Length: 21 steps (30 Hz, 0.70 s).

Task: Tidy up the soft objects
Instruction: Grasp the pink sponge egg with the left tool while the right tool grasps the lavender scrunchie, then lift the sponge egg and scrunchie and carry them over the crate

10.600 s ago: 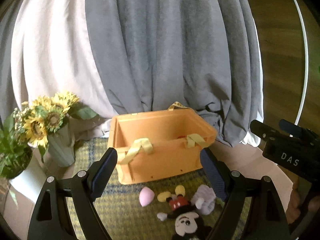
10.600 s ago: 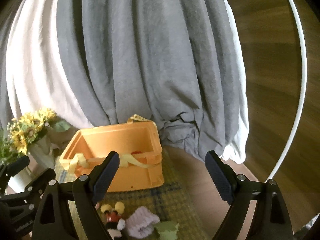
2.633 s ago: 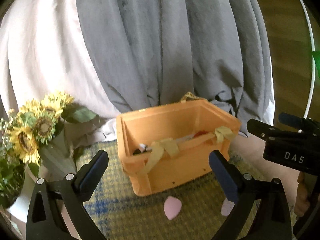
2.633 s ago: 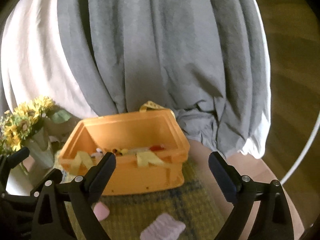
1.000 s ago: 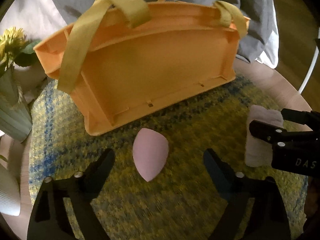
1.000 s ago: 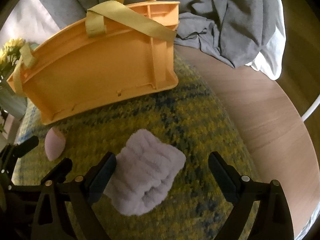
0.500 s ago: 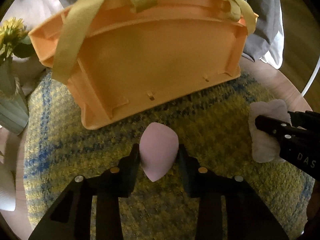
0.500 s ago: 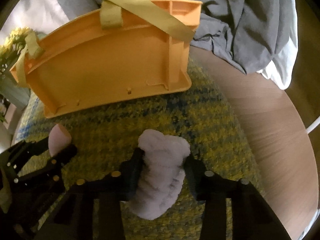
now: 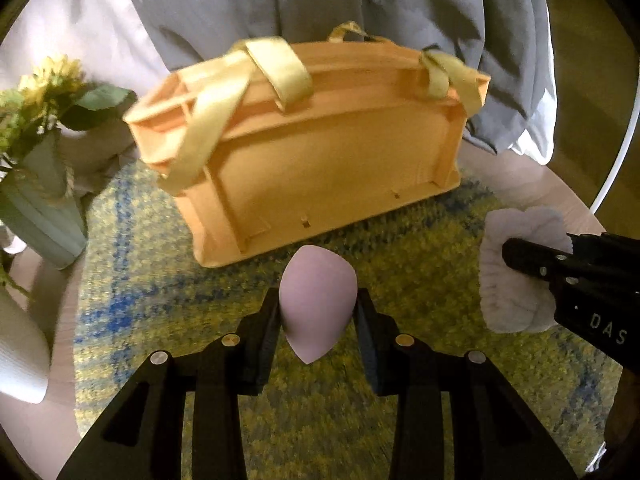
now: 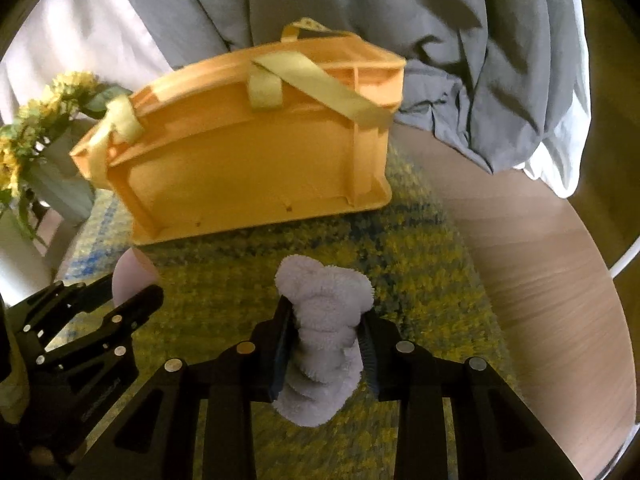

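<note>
My left gripper (image 9: 318, 316) is shut on a pink egg-shaped sponge (image 9: 316, 300) and holds it above the yellow-blue mat (image 9: 320, 420). My right gripper (image 10: 326, 338) is shut on a fluffy lilac cloth (image 10: 324, 332), also lifted off the mat. The cloth (image 9: 516, 272) and the right gripper show at the right of the left wrist view. The sponge (image 10: 130, 276) shows at the left of the right wrist view. The orange basket (image 9: 320, 160) with yellow straps stands just beyond both grippers; its inside is hidden.
A green vase with sunflowers (image 9: 36, 184) and a white vase (image 9: 16, 348) stand at the left. Grey and white drapes (image 9: 360, 8) hang behind the basket. The round wooden table's edge (image 10: 580, 280) curves at the right.
Both grippers, open a second ago, closed on the sponge and the cloth, then lifted them slightly off the mat. The basket now looks a bit farther and lower.
</note>
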Motion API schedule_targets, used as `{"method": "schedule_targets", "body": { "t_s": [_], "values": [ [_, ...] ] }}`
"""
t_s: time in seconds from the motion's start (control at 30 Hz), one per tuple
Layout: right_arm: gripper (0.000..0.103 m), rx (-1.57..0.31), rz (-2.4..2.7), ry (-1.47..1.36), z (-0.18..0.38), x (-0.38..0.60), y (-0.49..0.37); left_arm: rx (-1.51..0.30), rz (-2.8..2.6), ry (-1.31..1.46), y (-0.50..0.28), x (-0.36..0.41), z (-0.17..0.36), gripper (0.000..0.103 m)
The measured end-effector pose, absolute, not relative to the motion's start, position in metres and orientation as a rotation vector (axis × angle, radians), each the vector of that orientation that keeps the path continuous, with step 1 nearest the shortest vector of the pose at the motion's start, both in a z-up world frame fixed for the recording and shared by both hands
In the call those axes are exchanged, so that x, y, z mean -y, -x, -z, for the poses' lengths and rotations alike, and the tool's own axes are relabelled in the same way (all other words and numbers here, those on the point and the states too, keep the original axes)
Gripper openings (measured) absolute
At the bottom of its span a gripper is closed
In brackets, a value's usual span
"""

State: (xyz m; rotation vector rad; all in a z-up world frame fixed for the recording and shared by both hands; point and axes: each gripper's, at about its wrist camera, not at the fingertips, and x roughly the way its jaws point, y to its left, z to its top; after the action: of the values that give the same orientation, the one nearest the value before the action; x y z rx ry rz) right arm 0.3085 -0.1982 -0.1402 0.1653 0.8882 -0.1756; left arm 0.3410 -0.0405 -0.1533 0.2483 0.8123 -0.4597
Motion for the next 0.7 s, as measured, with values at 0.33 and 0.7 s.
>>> {"method": "schedule_targets", "body": {
  "t_s": [0.33, 0.7],
  "values": [
    [0.032, -0.797, 0.121, -0.156, 0.111, 0.190, -0.285, -0.734, 0.405, -0.200, -0.313, 0.032, 0.118, 0.036],
    [0.032, -0.709, 0.067, -0.140, 0.076, 0.192, -0.264, -0.650, 0.362, -0.145, -0.288, 0.030, 0.080, 0.036]
  ]
}}
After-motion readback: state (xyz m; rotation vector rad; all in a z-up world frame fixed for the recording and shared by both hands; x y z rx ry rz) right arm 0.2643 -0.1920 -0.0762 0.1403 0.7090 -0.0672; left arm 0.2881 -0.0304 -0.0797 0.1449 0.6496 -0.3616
